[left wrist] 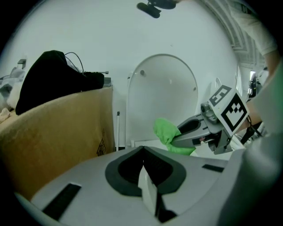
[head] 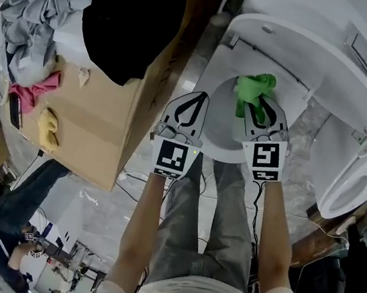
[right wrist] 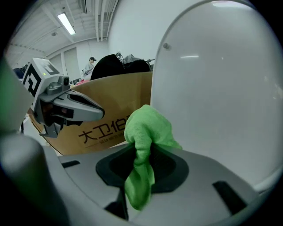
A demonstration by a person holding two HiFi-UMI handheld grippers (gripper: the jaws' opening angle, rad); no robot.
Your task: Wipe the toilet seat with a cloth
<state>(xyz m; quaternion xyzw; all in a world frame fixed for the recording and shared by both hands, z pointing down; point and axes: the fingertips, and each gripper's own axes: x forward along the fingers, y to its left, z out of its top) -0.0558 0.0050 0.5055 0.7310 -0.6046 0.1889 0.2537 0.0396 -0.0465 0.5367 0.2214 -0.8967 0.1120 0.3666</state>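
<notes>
1. Legs (head: 203, 247) in grey trousers fill the bottom of the head view, facing the toilet.
2. Right tongs (head: 262, 107) are clamped on a green cloth (head: 254, 88); the bunched end sticks out past the tips and a tail hangs down between the jaws.
3. Cloth is over the bowl opening, inside the ring of the toilet seat (head: 215, 72); can't tell if it touches.
4. Left tongs (head: 200, 99) are closed with nothing in them, held beside the seat's left edge.
5. Lid (head: 318, 53) is up.
6. Cardboard box (head: 106, 118) stands left of the toilet with a black garment (head: 130, 20) on top.
</notes>
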